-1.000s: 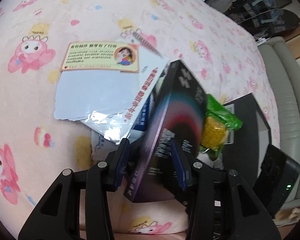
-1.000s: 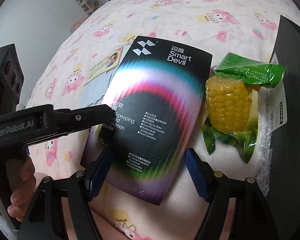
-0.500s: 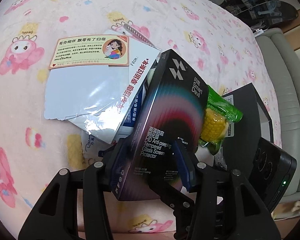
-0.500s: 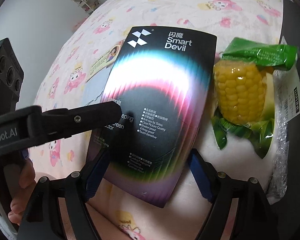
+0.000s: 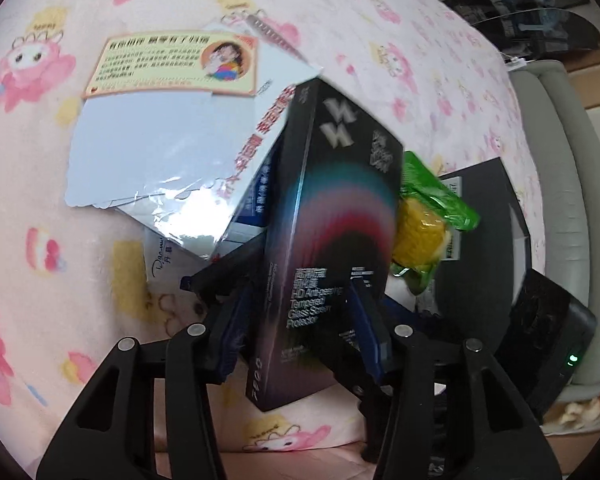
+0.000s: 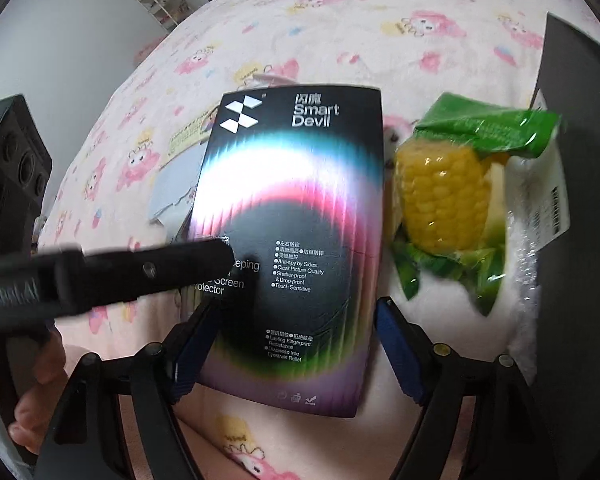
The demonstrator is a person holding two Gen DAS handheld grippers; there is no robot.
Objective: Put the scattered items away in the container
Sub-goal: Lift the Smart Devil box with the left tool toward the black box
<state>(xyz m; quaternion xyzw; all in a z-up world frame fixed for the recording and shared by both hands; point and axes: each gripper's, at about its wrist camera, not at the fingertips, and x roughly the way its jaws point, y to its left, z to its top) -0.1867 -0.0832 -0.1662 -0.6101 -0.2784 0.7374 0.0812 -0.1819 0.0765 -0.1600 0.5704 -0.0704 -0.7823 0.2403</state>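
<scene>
A black screen-protector box [image 5: 332,240] with a rainbow ring print stands tilted on its edge on the pink blanket. My left gripper [image 5: 300,312] is shut on its lower part, one finger on each face. In the right wrist view the box [image 6: 296,216] faces me, and my right gripper [image 6: 296,328] is open with a finger on either side of its lower edges; whether they touch is unclear. A packaged corn cob [image 6: 448,200] lies right of the box [image 5: 420,228]. The black container [image 5: 484,248] lies beyond the corn [image 6: 580,160].
A white card pack with an orange label [image 5: 168,120] and a blue-white box [image 5: 256,200] lie left of the black box. A dark device [image 5: 548,332] sits at the right. A grey bed frame [image 5: 560,160] borders the blanket [image 5: 60,240].
The left gripper has turned the black box more upright and edge-on. The right gripper has moved closer, its fingers now flanking the box's lower edge.
</scene>
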